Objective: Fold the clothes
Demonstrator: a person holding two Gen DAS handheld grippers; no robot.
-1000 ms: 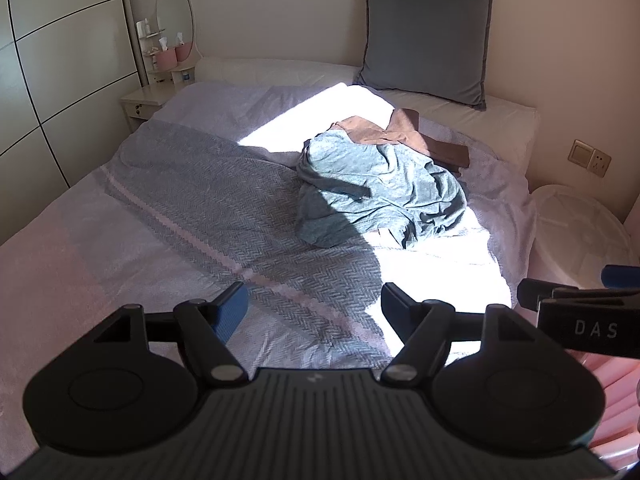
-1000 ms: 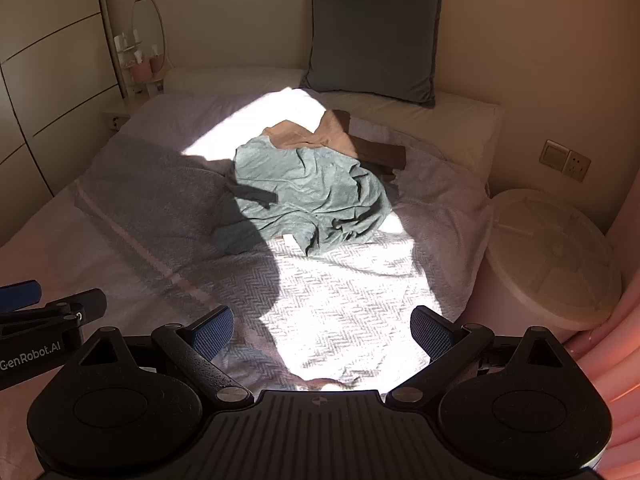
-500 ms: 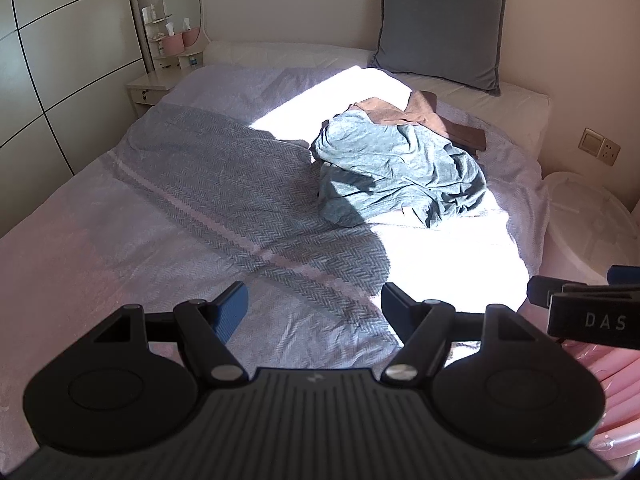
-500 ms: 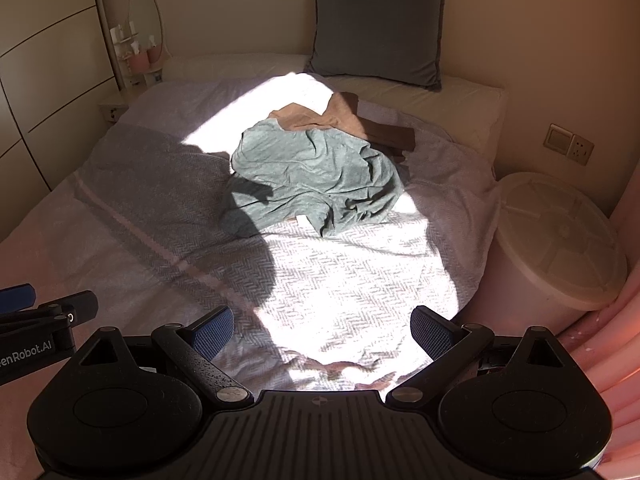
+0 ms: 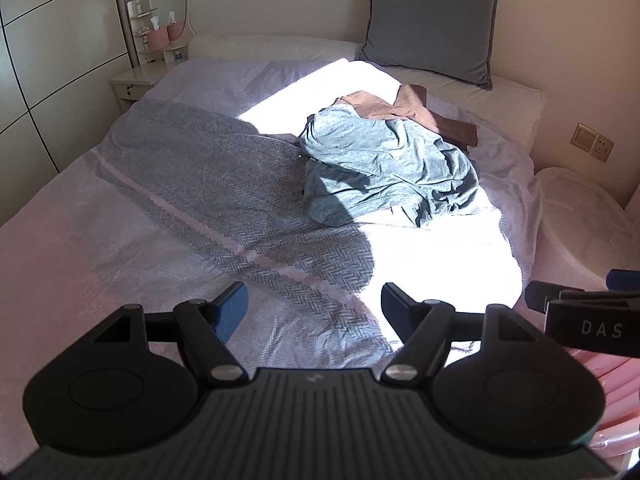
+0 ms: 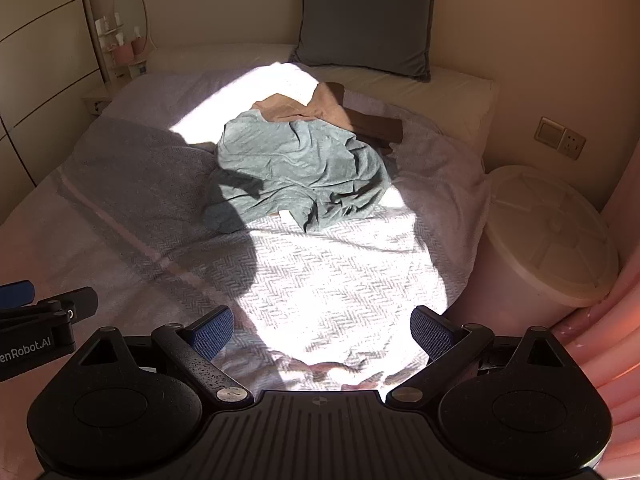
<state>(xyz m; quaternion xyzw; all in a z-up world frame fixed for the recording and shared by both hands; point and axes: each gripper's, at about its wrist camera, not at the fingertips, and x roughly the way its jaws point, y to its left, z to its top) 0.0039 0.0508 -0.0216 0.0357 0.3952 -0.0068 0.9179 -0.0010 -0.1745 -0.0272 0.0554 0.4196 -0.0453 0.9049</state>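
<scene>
A crumpled grey-green garment [image 5: 384, 168] lies in a heap on the bed, partly in sunlight; it also shows in the right wrist view [image 6: 296, 168]. A brown garment [image 5: 396, 110] lies behind it, partly covered, also in the right wrist view [image 6: 316, 110]. My left gripper [image 5: 314, 308] is open and empty above the near part of the bed, well short of the heap. My right gripper [image 6: 322, 330] is open and empty, also well short of the heap. Each gripper shows at the edge of the other's view.
The bed [image 5: 168, 216] has a light herringbone cover. A grey cushion [image 5: 432, 20] leans on the wall at the head. A lidded round bin [image 6: 548, 236] stands at the bed's right side. A nightstand [image 5: 136, 84] with a mirror stands far left.
Both grippers have moved forward towards the heap of clothes, which looks larger and nearer. Both jaws stay open.
</scene>
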